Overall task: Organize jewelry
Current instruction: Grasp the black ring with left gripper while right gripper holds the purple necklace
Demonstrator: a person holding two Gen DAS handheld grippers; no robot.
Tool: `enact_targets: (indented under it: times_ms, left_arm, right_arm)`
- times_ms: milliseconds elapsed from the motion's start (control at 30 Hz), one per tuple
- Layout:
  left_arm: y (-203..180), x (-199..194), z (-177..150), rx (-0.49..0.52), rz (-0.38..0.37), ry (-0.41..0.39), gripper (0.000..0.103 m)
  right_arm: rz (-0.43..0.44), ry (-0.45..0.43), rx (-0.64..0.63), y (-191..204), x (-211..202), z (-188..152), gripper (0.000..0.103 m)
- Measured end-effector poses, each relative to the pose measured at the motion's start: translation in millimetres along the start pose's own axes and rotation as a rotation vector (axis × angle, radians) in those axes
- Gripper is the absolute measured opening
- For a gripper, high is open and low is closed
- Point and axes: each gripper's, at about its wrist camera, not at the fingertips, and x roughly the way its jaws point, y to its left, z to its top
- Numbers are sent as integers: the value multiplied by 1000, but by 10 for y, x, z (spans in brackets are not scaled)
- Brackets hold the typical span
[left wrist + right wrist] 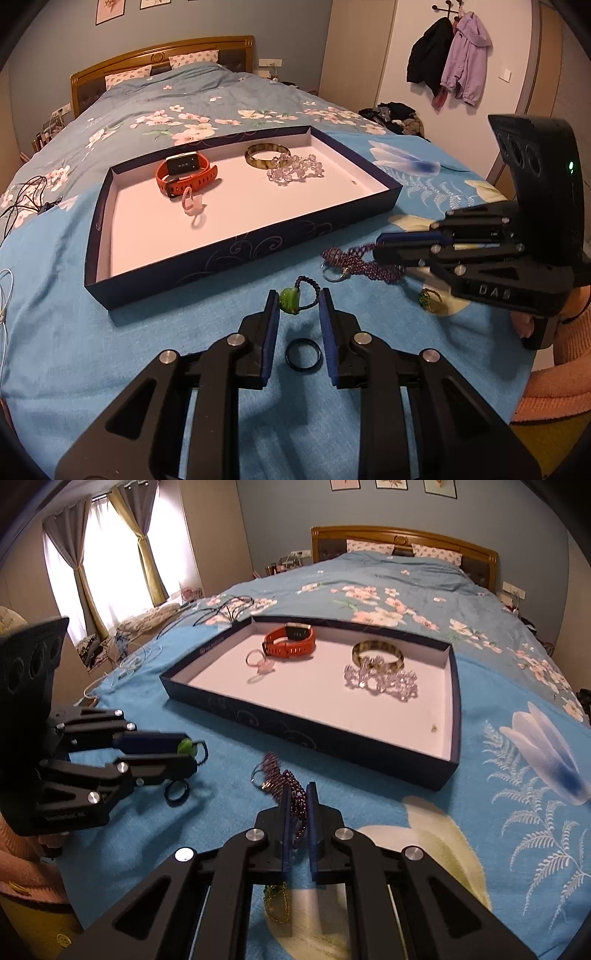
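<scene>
We find both tongs working low over the bed [92,295], which serves as the work surface under a blue flowered cover. The right tongs [297,794] are closed on a purple beaded chain [295,801], its strands pinched between the blue pads and its looped end trailing forward onto the cover; we judge this a pick-up for transfer to the box. The left tongs [295,306] stand narrowed about a green bead on a dark cord [290,300]; the bead touches the left pad while the right pad shows a gap, so we cannot tell whether it is gripped. A black ring [301,355] lies on the cover between those fingers, untouched, and a small green-and-gold piece [430,300] waits beneath the right tongs. The dark shallow box [240,243] lies just beyond, already holding an orange watch [184,173], a brown bangle [266,155], a clear bead string [295,171] and a small pink charm [194,206], kept apart, apparently so they do not tangle. Around the room we note a wooden headboard [162,55], curtained windows [110,546], coats on a wall rack [450,55] and loose cables [26,199] at the bed edge.
</scene>
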Motion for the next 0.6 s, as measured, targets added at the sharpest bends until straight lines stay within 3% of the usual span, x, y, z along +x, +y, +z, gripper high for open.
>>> enact_targets:
  times_ms: [167,333,600]
  left_arm:
    - [-5,-17,-36,9,7,3,24]
    - [20,-38,-58,8,7,0,40]
    - [-20,-57,-169,39,4,35,41]
  right_arm:
    - [9,-49,6,-12,-112,65,6]
    - [20,-92,25,-36,-222,112,6]
    - [25,-124,30,-42,-322,150,6]
